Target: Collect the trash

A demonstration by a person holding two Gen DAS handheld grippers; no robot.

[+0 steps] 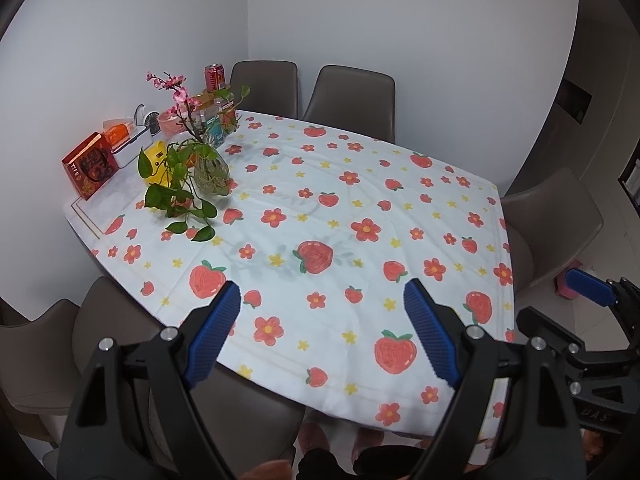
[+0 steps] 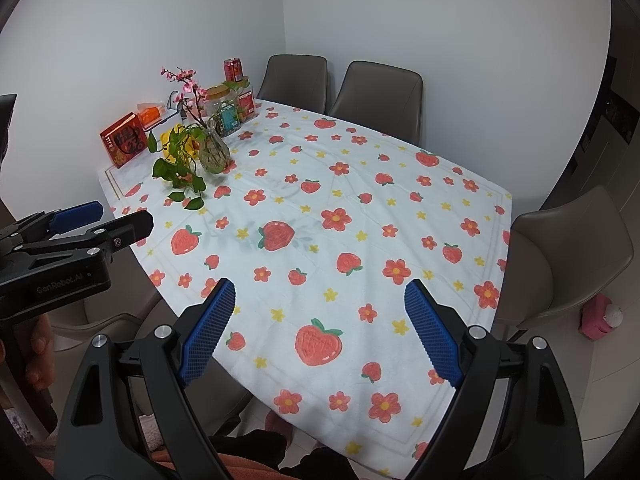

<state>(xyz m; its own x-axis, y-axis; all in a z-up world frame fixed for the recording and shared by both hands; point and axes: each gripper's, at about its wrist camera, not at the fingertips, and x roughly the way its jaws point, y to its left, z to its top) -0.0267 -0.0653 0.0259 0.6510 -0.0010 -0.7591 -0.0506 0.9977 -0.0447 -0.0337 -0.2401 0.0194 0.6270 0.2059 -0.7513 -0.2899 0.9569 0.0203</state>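
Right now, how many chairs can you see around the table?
5 chairs: two at the far side, one at the right end, two at the near-left corner. Others may be hidden below the view.

You are facing a table [image 1: 86, 216] spread with a white cloth [image 1: 360, 184] printed in strawberries and flowers; its far left corner holds a glass vase [image 1: 211, 172] of trailing green leaves, a red box [image 1: 90, 170], a yellow toy [image 1: 157, 162], jars [image 1: 212, 118] and a red can [image 1: 215, 77]; the rest of the cloth lies bare.
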